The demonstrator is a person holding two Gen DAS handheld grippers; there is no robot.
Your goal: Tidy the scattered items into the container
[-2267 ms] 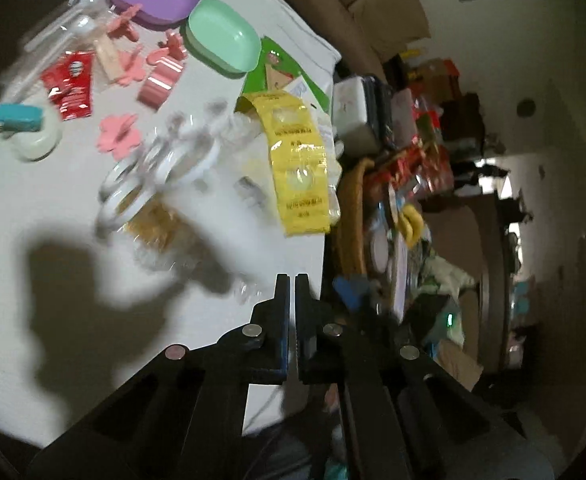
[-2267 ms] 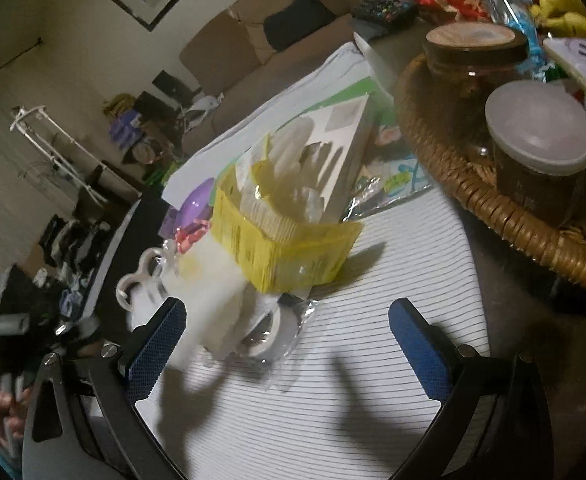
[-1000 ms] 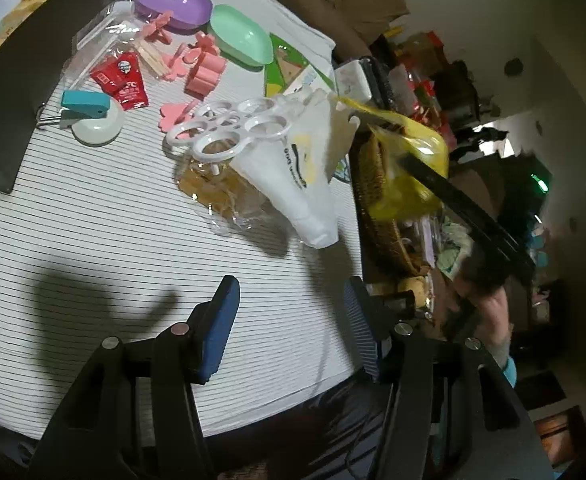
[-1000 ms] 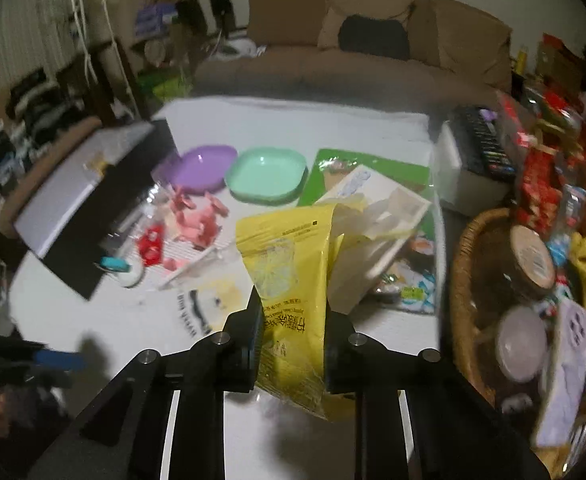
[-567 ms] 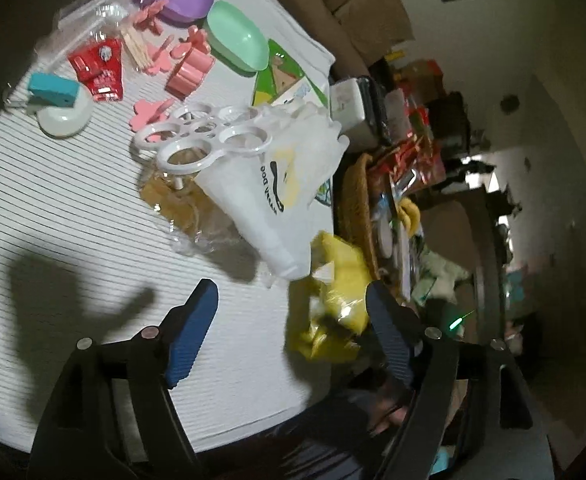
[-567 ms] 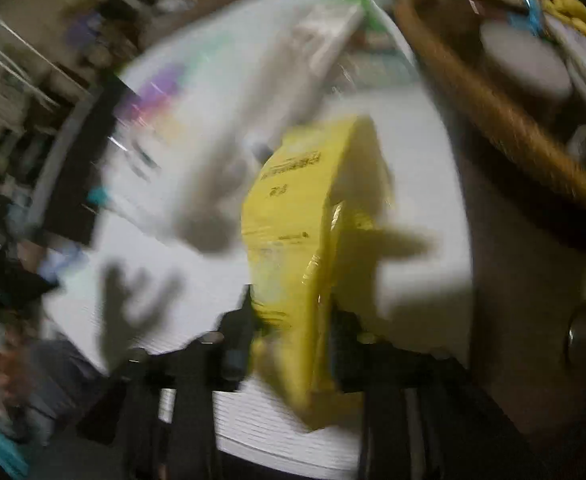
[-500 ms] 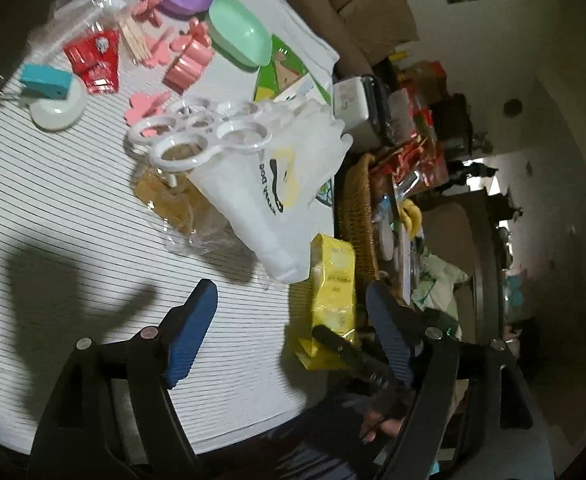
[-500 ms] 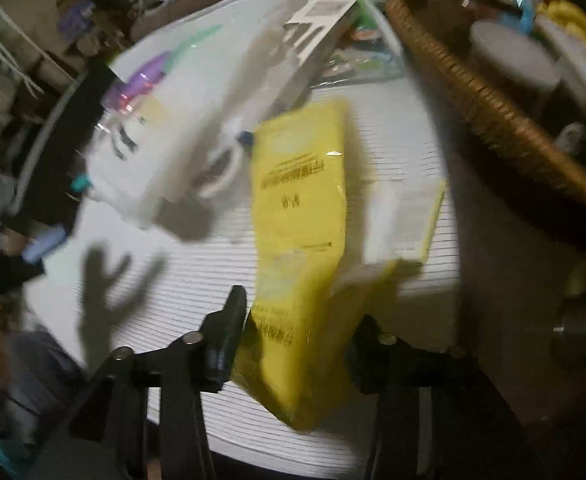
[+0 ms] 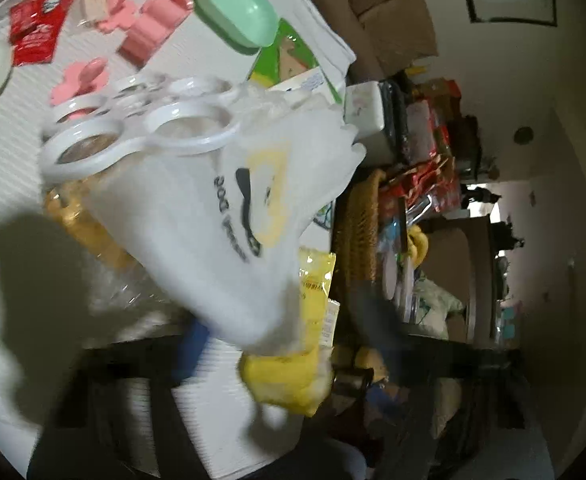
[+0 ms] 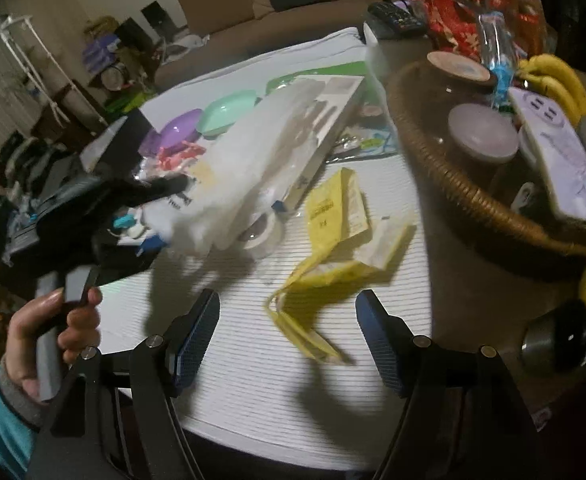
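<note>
While the right gripper [image 10: 287,334] hovers low over the bench [image 10: 253,380], its two blue-padded fingers [image 10: 195,332] stand wide apart and hold nothing. One yellow packet [image 10: 333,220] lies crumpled on the striped bench just ahead of those fingers, between them and the white plastic bag [image 10: 261,168].

That one bag, half-clear with black lettering, is the landmark. The left gripper [image 9: 289,340] is badly blurred in its own view; its two fingers look apart, one on each side of the bag's lower end, though whether they touch the bag cannot be told. In the right wrist view the left hand [image 10: 49,332] grips the gripper handle to the left of the bag.

Against the bag's upper edge lies one white plastic six-ring holder [image 9: 133,128]. Beyond the bag sit one mint-green dish [image 10: 229,112] and one purple dish [image 10: 177,130], with several pink plastic pieces [image 9: 145,28] and one red sachet [image 9: 37,40] near them. To the right of the bag stands one wicker basket [image 10: 473,196] holding two jars [image 10: 481,140], a white power strip [image 10: 557,160] and bananas [image 10: 557,76].
</note>
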